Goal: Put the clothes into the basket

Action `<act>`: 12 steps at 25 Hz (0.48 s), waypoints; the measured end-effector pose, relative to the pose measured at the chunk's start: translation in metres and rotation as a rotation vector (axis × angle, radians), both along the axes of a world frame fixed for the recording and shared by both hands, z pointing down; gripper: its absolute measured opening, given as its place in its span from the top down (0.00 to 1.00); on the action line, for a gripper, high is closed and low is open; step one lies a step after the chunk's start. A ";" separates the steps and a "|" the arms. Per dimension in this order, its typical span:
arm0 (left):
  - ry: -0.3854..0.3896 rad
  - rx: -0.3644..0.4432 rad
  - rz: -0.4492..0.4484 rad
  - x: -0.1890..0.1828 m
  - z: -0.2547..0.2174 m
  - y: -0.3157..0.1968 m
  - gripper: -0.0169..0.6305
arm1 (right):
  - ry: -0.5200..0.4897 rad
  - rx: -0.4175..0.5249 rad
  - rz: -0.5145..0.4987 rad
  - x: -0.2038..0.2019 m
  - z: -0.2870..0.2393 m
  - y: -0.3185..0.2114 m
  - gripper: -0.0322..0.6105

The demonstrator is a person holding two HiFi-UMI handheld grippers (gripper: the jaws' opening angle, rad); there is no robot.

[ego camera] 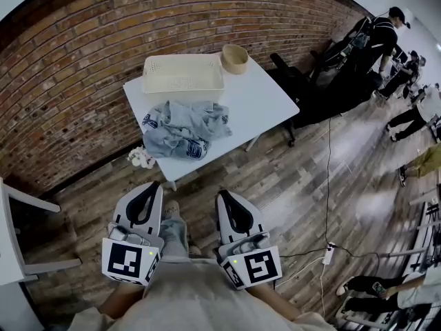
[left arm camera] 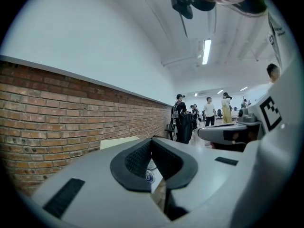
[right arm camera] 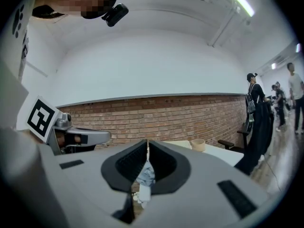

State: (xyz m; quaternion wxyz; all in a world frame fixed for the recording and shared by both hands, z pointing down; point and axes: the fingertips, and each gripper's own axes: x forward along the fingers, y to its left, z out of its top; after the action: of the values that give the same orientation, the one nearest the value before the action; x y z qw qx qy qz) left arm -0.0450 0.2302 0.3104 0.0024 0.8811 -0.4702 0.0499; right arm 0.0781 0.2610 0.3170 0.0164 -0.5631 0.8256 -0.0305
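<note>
The clothes (ego camera: 182,129), a crumpled grey-blue heap with dark printed patches, lie on the near left part of a white table (ego camera: 258,102). Their near side reaches the table's near edge. Just beyond them, at the far left of the table, stands the pale slotted basket (ego camera: 182,74), which looks empty. A small round bowl (ego camera: 234,58) sits just to its right.

Nothing has gone into the basket yet, so the whole task is judged to be ahead: reach the table, grasp the heap, and carry it the short way over the basket's near rim.

The left gripper (ego camera: 153,186) and right gripper (ego camera: 224,197) are held level, side by side, well short of the table. Both are clenched with nothing between their jaws.

The floor between the person and the table is open. A small pale object (ego camera: 141,157) lies by the table's near left corner. The brick wall (ego camera: 76,67) stands close behind the basket, so there is little room on the far side. A cable (ego camera: 328,178) crosses the floor to the right.
</note>
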 end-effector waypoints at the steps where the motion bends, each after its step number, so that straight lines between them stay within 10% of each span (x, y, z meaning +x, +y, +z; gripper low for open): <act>1: 0.002 -0.004 0.001 0.000 0.002 -0.007 0.96 | 0.003 -0.001 -0.003 0.000 0.001 -0.006 0.94; 12: -0.006 -0.055 0.024 -0.005 0.017 -0.107 0.96 | 0.031 -0.034 -0.006 -0.010 0.008 -0.102 0.94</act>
State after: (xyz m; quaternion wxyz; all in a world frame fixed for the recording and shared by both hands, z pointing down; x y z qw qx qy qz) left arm -0.0499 0.1233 0.3270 0.0247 0.8862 -0.4580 0.0656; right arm 0.0685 0.1585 0.3255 -0.0062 -0.5614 0.8267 -0.0358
